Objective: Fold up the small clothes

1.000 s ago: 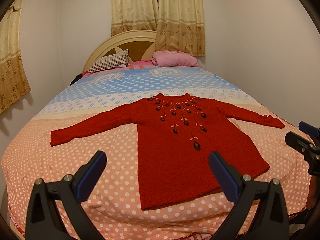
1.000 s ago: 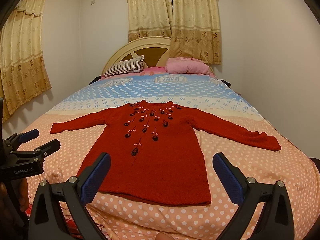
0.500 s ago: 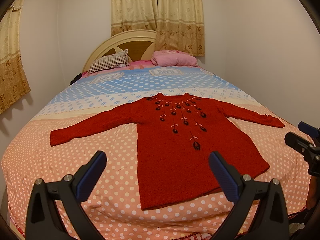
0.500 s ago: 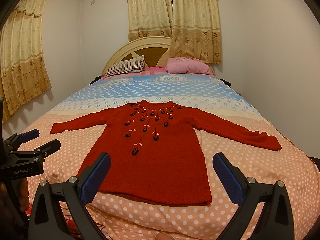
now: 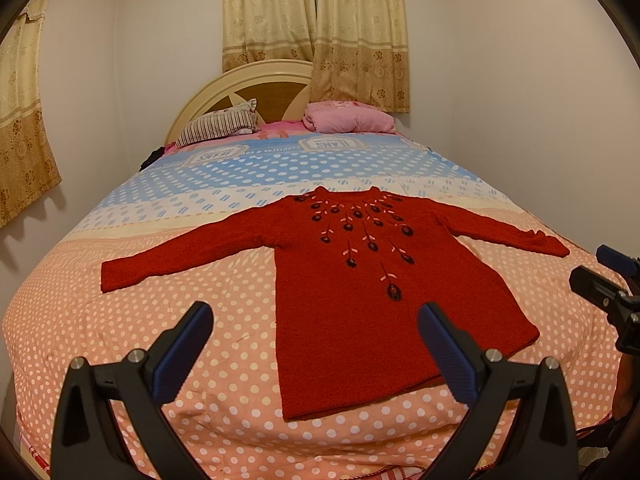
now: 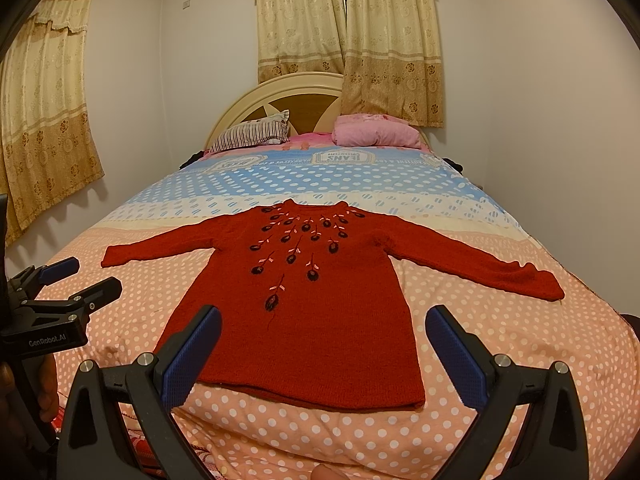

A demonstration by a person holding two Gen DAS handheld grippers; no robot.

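Red sweater (image 5: 360, 280) lies flat on bed (image 5: 160, 340), sleeves out. Left tongs (image 5: 312, 344) & right tongs (image 6: 320, 344) both wide open, empty. Risk: pinching bedcover w/ knit, dragging it.

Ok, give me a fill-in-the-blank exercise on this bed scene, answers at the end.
1. The red sweater lies flat with both sleeves spread ____.
2. The striped pillow sits beside a ____ pillow at the headboard.
3. Both the left gripper and right gripper are ____, holding nothing.

Answers: out; pink; open
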